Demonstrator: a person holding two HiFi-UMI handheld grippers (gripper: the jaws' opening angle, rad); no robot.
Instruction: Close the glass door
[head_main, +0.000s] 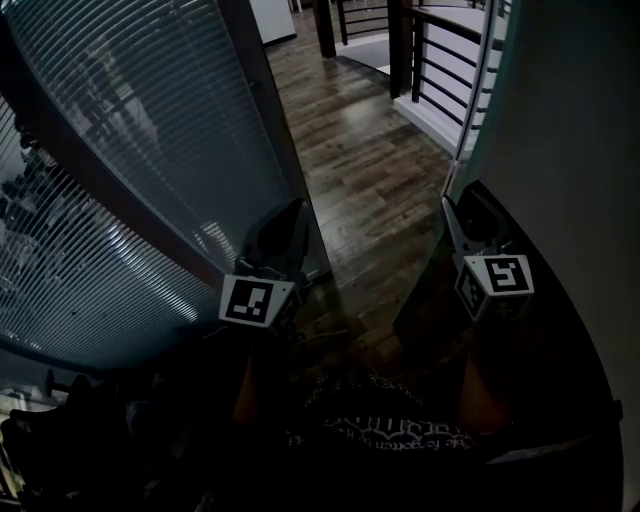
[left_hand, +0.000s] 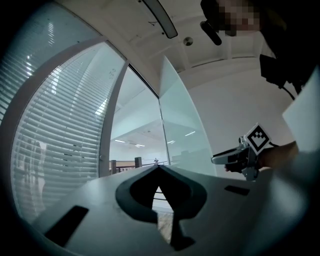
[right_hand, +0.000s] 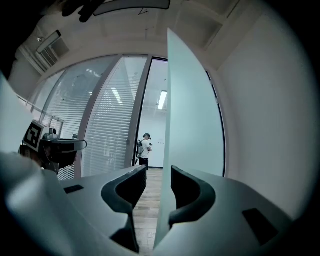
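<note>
The glass door (right_hand: 192, 130) is a tall frosted pane standing ajar, and its free edge runs down between the jaws of my right gripper (right_hand: 159, 171). Those jaws stand apart: the right jaw lies against the pane, and a gap shows on the left side. In the head view the door's edge (head_main: 472, 120) slants down to the right gripper (head_main: 452, 210). My left gripper (left_hand: 159, 168) is shut on nothing, held in the doorway beside the dark frame post (head_main: 262, 90). From the left gripper view, the door (left_hand: 180, 125) and the right gripper (left_hand: 232, 158) are visible.
A glass wall with horizontal blinds (head_main: 110, 170) fills the left side. Dark wood flooring (head_main: 365, 160) runs ahead through the opening to a black railing (head_main: 440, 60). A person (right_hand: 145, 150) stands far down the corridor. A pale wall (head_main: 570, 130) is on the right.
</note>
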